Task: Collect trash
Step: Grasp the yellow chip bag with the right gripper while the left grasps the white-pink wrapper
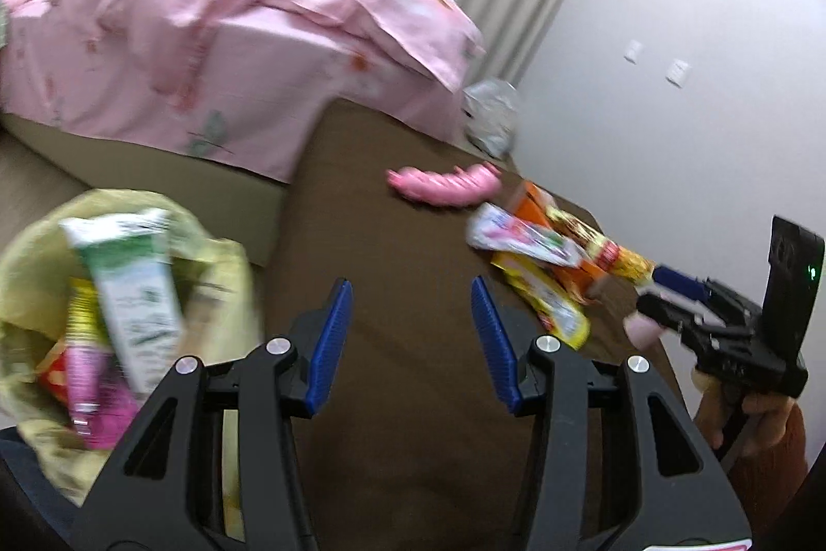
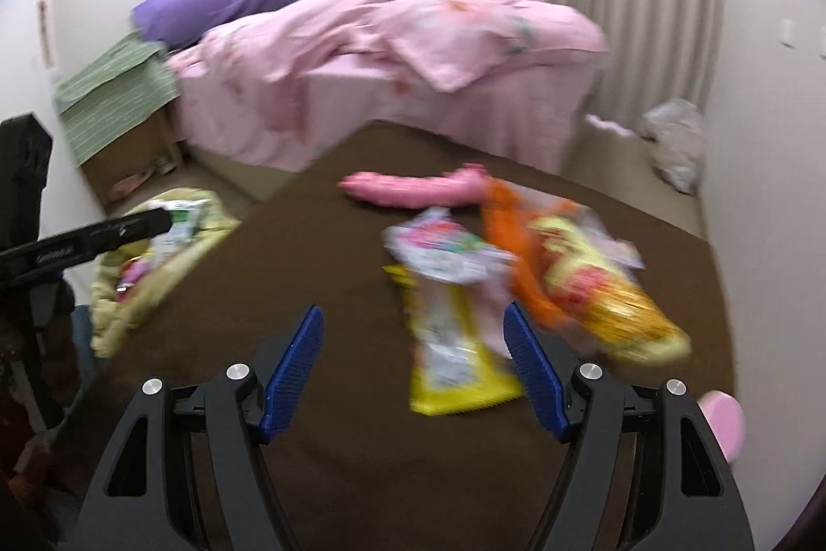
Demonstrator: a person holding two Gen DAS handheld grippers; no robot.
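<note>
The trash lies in a small heap on the brown rug (image 2: 361,396): a yellow wrapper (image 2: 454,360) nearest, a white and pink wrapper (image 2: 444,251) across its far end, an orange packet (image 2: 511,231) behind, and a yellow and red snack bag (image 2: 609,298) at about three o'clock of the heap. In the right wrist view the yellow wrapper is seen between the two blue pads, but lower, on the rug, and the pads do not touch it. The right gripper (image 2: 413,365) is spread wide with nothing in it. At nine o'clock from the heap, at the edge of the rug, stands a yellow-green trash bag (image 1: 31,262) with its mouth open; a green and white carton (image 1: 134,287) and a pink wrapper (image 1: 85,375) stick out of it. The left gripper (image 1: 411,339) is above bare rug, just beside the bag, its jaws apart and empty. At twelve o'clock behind the heap lie pink slippers (image 2: 413,187), then the bed with a pink duvet (image 2: 392,50) and a purple pillow (image 2: 217,3). A crumpled clear plastic bag (image 2: 676,143) lies near the wall at two o'clock.
</note>
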